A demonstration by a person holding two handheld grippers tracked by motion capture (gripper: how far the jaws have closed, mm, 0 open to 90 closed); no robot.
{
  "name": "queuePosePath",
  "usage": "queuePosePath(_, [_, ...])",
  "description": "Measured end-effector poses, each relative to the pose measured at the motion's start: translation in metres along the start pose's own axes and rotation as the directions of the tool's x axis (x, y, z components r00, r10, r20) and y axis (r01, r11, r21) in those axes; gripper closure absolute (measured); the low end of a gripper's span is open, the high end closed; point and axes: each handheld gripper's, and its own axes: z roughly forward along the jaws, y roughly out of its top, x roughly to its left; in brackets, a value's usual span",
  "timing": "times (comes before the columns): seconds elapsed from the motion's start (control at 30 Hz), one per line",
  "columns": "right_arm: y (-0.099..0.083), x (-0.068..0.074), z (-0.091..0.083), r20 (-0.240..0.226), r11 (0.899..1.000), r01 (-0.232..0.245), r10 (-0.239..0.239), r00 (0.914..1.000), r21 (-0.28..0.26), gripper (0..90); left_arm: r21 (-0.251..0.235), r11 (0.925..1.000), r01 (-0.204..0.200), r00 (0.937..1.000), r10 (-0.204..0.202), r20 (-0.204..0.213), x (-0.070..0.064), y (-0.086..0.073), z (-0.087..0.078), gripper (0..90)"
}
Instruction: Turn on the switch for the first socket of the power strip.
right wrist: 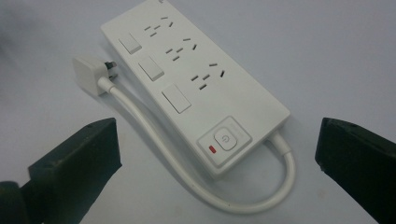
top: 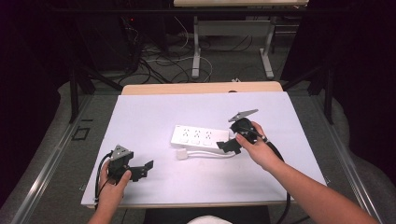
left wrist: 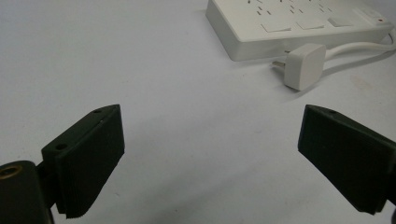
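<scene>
White sheet (top: pixel 154 116) covers the table; dark room behind, cables on the floor. Strip (top: pixel 200 138) lies mid-sheet, its plug (top: pixel 181 154) just beside the near edge, cord (right wrist: pixel 154 135) looped back. Right gripper (top: pixel 229 144) sits at the strip's right end, jaws wide, nothing held. Left gripper (top: pixel 142 169) sits near the front-left edge, jaws wide, empty, well apart from the plug. Strip's right end is partly hidden in the high view. Open sheet to the left and the far side.
</scene>
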Motion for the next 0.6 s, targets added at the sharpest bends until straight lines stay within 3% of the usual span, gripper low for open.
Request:
queuePosePath(0.3, [-0.025, -0.008, -0.025, 0.012, 0.998, -0.028, 0.029, 0.9995, -0.061, 0.0, -0.008, 1.0, 0.005, 1.0, -0.005, 0.004, 0.001, 0.0, -0.001, 4.7])
queuePosePath(0.6, [-0.053, -0.023, -0.05, 0.012, 0.986, -0.118, 0.12, 0.9927, -0.114, 0.0, -0.024, 0.9997, 0.011, 0.9999, -0.011, -0.006, 0.001, 0.0, -0.001, 1.1])
